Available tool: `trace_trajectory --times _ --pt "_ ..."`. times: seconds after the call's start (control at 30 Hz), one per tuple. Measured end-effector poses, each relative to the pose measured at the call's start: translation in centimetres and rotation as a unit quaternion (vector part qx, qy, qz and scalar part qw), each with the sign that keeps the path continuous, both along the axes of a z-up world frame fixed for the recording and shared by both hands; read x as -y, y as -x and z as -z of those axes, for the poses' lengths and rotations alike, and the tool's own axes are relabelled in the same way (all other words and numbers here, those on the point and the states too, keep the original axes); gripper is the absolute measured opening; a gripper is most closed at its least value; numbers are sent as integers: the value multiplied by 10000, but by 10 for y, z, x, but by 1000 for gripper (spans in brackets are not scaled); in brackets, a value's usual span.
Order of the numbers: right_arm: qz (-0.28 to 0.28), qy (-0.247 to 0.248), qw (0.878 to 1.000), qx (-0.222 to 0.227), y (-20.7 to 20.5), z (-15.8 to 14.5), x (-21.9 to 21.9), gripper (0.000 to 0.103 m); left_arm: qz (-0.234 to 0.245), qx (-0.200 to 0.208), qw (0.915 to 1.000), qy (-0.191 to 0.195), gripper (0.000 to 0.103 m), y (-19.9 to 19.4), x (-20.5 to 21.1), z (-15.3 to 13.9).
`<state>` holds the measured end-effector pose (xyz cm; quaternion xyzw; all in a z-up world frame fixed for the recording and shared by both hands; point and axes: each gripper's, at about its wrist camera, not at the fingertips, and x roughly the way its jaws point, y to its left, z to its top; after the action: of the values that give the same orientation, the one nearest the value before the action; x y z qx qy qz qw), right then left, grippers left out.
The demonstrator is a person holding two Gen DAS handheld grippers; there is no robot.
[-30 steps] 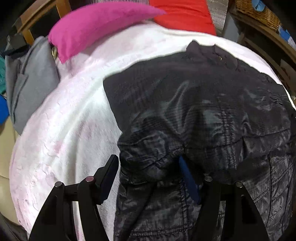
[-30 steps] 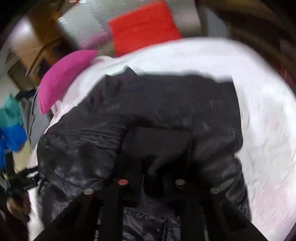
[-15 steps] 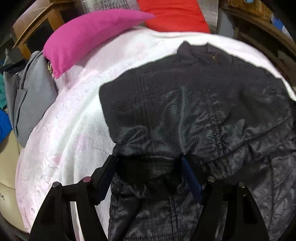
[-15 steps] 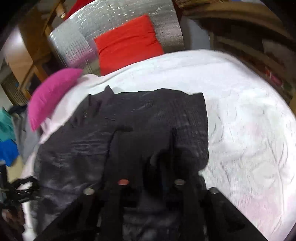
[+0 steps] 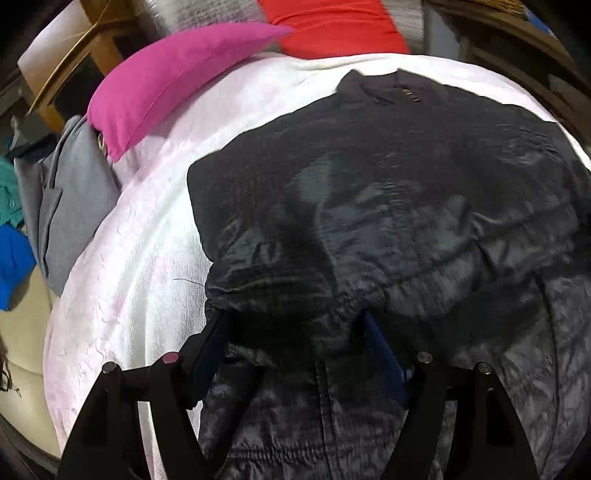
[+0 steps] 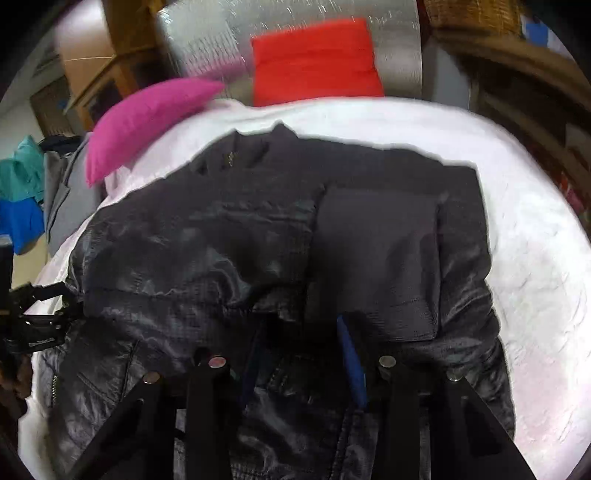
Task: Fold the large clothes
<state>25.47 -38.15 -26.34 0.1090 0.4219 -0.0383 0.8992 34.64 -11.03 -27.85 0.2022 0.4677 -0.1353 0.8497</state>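
A black quilted jacket [image 5: 388, 206] lies spread on a white-pink bedspread [image 5: 140, 258], its collar at the far end. My left gripper [image 5: 291, 332] hovers over the jacket's near left edge, jaws wide; a rumpled fold lies between the fingers and is not pinched. In the right wrist view the jacket [image 6: 221, 240] has a flat folded panel [image 6: 376, 258] laid over its right side. My right gripper [image 6: 299, 325] is low over the near hem, its jaws opening, with loose fabric between the blue pads. The left gripper [image 6: 37, 317] shows at the left edge there.
A pink pillow [image 5: 177, 77] and a red pillow [image 5: 332, 29] sit at the bed's far end. Grey clothing [image 5: 70, 199] and blue and teal clothes [image 5: 11, 258] hang at the left. Wooden furniture [image 6: 517, 92] stands along the right. Bare bedspread [image 6: 535, 258] lies right of the jacket.
My right gripper went from shut on jacket fabric to parted jaws, leaving the fold lying on the jacket. The left gripper shifted along the jacket's edge, its jaws slightly wider.
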Motion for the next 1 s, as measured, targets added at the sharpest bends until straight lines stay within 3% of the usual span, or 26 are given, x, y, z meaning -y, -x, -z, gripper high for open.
trace_trajectory --times 0.1,0.2,0.33,0.43,0.47,0.57,0.67,0.77,0.9,1.0 --pt "241 -320 9983 427 15 -19 21 45 66 159 9996 218 75 5 -12 -16" --pt "683 -572 9931 758 20 -34 52 54 -81 298 9983 492 75 -2 -19 -32" --pt "952 -713 9896 805 -3 -41 77 54 -453 218 9965 666 75 -31 -19 -39" --pt "933 -904 9895 627 -29 -36 87 54 -677 40 9959 601 75 -64 -11 -23" --pt "937 -1025 9890 509 -38 -28 88 54 -712 18 9957 599 75 -58 -15 -18" --pt "1072 -1050 9884 -226 -66 7 95 54 -752 -273 9959 411 76 -73 -5 6" --pt "1079 -1203 9868 -61 -57 7 100 54 -740 -272 9963 357 77 -73 -5 17" --pt "1050 -1126 9879 201 -37 -8 93 54 -664 -188 9967 425 77 -59 -10 7" --pt "440 -930 9934 503 -1 -26 67 54 -348 283 9964 724 77 -17 -23 -16" --pt "307 -605 9977 37 -1 1 48 60 -44 178 9990 412 77 8 -19 -2"
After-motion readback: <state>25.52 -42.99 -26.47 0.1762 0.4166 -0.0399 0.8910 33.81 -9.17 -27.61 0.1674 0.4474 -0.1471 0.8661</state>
